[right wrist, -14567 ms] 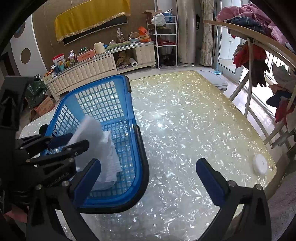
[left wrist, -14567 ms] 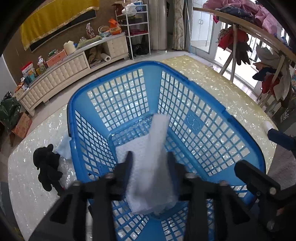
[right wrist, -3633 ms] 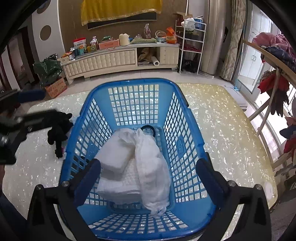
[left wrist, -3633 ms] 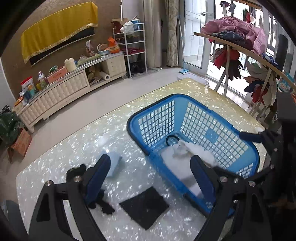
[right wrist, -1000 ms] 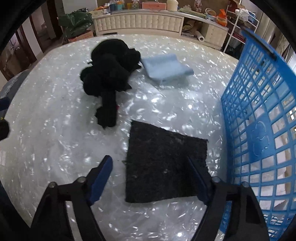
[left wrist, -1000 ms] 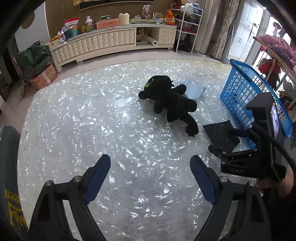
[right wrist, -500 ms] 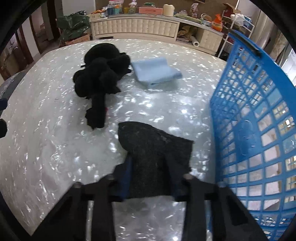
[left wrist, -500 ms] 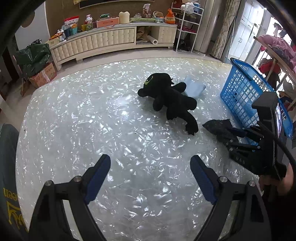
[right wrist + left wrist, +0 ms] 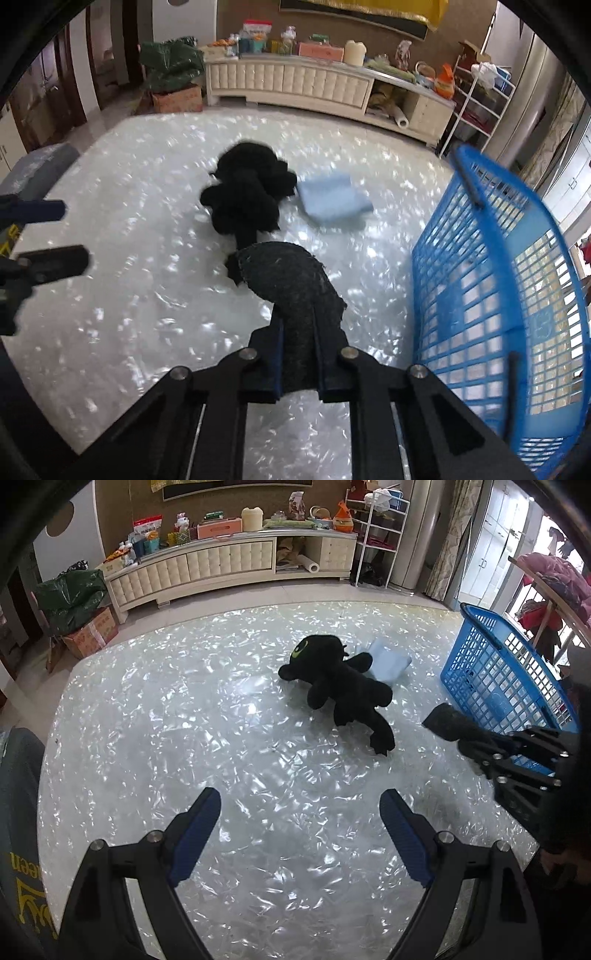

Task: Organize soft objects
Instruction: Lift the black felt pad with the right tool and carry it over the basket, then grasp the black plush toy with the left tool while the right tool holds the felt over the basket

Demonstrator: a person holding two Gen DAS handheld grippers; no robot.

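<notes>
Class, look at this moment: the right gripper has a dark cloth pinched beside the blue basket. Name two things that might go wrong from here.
1. The right gripper pinches only one edge of the dark cloth; the rest hangs free and may slip out or catch on the basket rim.
2. The free end hangs close to the plush toy and might drag it along.

Probably a home living room: cluttered sideboard (image 9: 229, 559), clothes rack (image 9: 554, 587).
</notes>
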